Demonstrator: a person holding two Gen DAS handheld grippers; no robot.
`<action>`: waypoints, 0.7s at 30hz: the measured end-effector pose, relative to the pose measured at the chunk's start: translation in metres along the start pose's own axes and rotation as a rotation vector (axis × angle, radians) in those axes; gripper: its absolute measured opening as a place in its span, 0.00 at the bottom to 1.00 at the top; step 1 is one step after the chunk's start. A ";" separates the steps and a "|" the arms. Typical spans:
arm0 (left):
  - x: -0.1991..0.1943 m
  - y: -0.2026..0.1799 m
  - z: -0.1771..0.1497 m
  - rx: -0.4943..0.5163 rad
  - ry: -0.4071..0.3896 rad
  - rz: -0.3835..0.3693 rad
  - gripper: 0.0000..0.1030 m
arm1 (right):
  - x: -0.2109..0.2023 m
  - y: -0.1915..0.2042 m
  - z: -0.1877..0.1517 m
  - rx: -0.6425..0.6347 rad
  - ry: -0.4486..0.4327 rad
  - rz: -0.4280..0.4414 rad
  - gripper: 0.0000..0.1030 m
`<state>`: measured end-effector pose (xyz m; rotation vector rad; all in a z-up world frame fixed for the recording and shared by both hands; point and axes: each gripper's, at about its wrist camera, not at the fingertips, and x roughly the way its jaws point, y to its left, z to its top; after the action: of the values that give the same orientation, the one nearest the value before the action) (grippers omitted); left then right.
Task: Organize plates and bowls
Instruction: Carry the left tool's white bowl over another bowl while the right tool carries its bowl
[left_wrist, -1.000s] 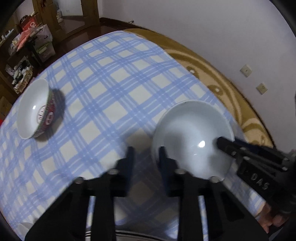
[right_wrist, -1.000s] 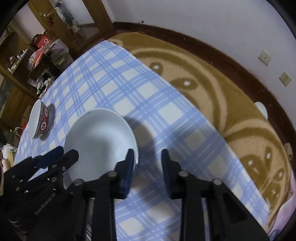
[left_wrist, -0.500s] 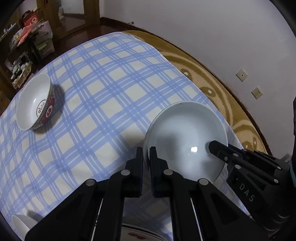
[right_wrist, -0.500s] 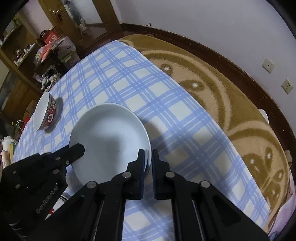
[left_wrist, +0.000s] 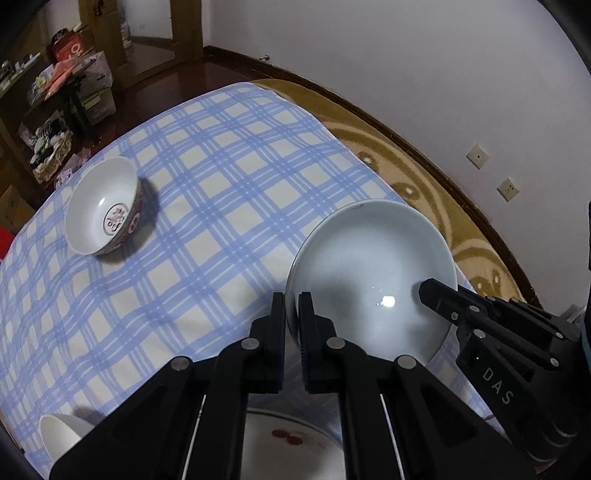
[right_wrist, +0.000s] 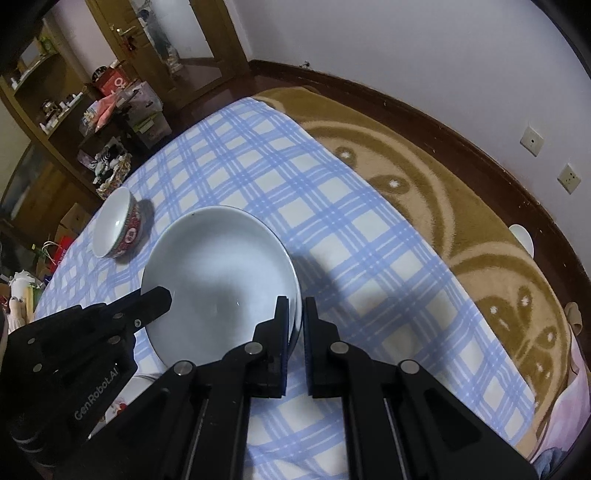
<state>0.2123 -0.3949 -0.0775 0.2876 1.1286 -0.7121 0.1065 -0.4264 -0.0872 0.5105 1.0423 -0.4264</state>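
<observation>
A pale blue-white plate (left_wrist: 369, 273) hangs lifted above the blue checked tablecloth (left_wrist: 207, 206). My left gripper (left_wrist: 291, 308) is shut on its left rim, and my right gripper (right_wrist: 295, 314) is shut on its right rim (right_wrist: 295, 295). Each view shows the other gripper across the plate (right_wrist: 218, 273): the right one (left_wrist: 424, 290) and the left one (right_wrist: 166, 295). A white bowl with a red patterned outside (left_wrist: 103, 206) sits at the far left of the cloth (right_wrist: 118, 229). Under my left gripper lies another white plate with red marks (left_wrist: 291, 439), mostly hidden.
A small white bowl (left_wrist: 59, 435) peeks in at the lower left. Brown patterned blanket (right_wrist: 461, 221) covers the surface right of the cloth, with a white object (right_wrist: 522, 238) at its edge. Cluttered shelves and boxes (right_wrist: 110, 110) stand beyond the far end.
Both grippers closed from open onto opposite rims of the plate, then rose with it; the plate now hangs off the cloth and the scene below looks farther away.
</observation>
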 end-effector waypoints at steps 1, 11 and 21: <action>-0.002 0.002 0.000 -0.005 -0.001 0.000 0.07 | -0.002 0.002 -0.001 0.001 -0.003 0.008 0.08; -0.040 0.029 -0.017 -0.049 -0.019 0.043 0.07 | -0.020 0.036 -0.012 -0.035 -0.020 0.059 0.08; -0.093 0.069 -0.040 -0.104 -0.062 0.068 0.07 | -0.049 0.092 -0.025 -0.126 -0.056 0.098 0.08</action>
<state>0.2058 -0.2865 -0.0204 0.2133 1.0881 -0.5960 0.1189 -0.3332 -0.0353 0.4332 0.9789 -0.2848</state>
